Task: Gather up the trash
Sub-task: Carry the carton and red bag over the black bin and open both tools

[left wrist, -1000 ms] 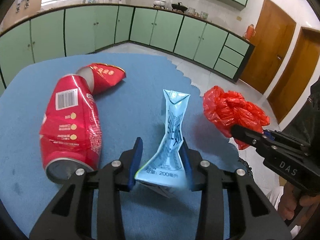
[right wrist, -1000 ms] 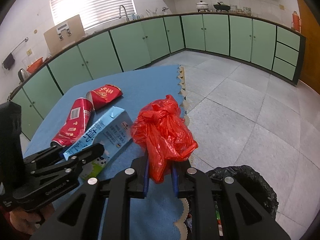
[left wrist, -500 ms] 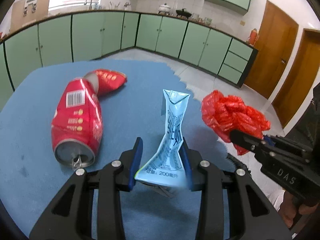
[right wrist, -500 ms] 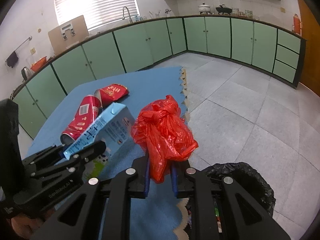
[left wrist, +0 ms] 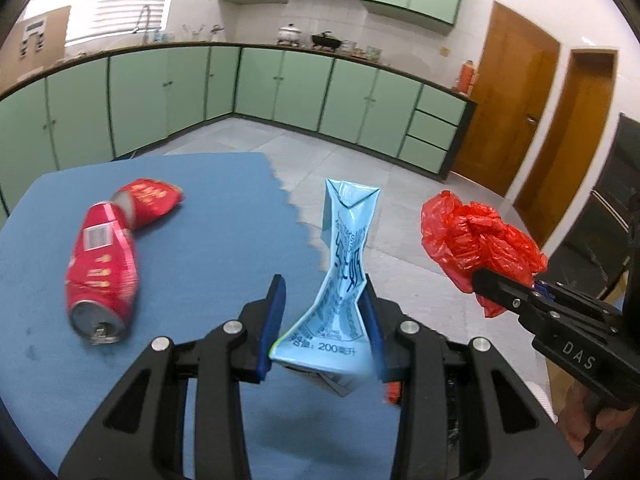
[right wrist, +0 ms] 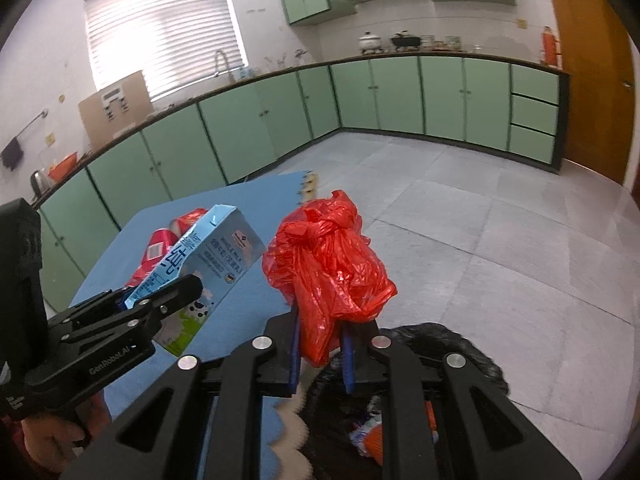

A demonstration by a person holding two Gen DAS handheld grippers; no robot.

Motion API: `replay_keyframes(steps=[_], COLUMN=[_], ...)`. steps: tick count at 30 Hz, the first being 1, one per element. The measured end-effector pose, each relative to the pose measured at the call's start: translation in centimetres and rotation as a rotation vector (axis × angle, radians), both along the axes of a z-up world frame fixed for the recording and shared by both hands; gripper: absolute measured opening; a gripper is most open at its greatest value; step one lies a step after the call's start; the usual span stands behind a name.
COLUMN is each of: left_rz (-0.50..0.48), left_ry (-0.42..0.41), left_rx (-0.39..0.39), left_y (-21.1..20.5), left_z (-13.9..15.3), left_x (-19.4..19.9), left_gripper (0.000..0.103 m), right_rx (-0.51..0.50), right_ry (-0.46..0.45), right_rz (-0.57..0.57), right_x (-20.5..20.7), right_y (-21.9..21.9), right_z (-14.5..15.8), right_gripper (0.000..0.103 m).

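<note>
My left gripper is shut on a squashed light blue milk carton and holds it above the blue mat; it also shows in the right wrist view. My right gripper is shut on a crumpled red plastic bag and holds it in the air over the black-lined trash bin. The bag also shows in the left wrist view. Two crushed red cans lie on the mat to the left.
The blue mat covers the table, with a jagged right edge. The bin below the table edge holds some trash. Green cabinets ring the grey tiled floor. Wooden doors stand at the right.
Both grippers have lifted with their loads. The carton and red bag are higher above the mat, the cans look farther below, and the bin has come closer under the right gripper.
</note>
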State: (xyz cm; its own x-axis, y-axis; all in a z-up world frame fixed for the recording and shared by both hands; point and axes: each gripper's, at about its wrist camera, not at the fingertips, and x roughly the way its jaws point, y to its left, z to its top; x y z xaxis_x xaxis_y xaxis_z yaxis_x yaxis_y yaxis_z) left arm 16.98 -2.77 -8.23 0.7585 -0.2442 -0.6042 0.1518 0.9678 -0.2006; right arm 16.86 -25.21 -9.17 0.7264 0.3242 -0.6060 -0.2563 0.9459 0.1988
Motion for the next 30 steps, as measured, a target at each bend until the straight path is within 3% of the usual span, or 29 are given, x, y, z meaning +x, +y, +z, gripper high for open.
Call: replay_keyframes(steps=[10, 17, 27, 30], left_rz=[-0.115, -0.167, -0.259, -0.265], left_ry=[-0.034, -0.039, 0.034, 0.041], left_rx=[-0.015, -0.008, 0.004, -0.001], left_y=[-7.4, -10.4, -13.8, -13.8], left_z=[-0.4, -1.4, -4.7, -5.0], left_x=[0.0, 0.0, 0.8, 1.0], left_gripper=[0.035, 0.035, 0.037, 0.054], right_rx=[-0.020, -0.031, -0.021, -0.017], right_ry=[-0.004, -0.013, 0.068, 0.091], right_rz=[-0.130, -0.194, -0.248, -0.265], right_x=[-2.7, -4.2, -4.2, -3.8], right_y=[-6.0, -8.8, -12.0, -12.6], right_z=[-0.2, -0.1, -3.2, -4.1], right_gripper=[0.016, 0.016, 0.016, 0.020])
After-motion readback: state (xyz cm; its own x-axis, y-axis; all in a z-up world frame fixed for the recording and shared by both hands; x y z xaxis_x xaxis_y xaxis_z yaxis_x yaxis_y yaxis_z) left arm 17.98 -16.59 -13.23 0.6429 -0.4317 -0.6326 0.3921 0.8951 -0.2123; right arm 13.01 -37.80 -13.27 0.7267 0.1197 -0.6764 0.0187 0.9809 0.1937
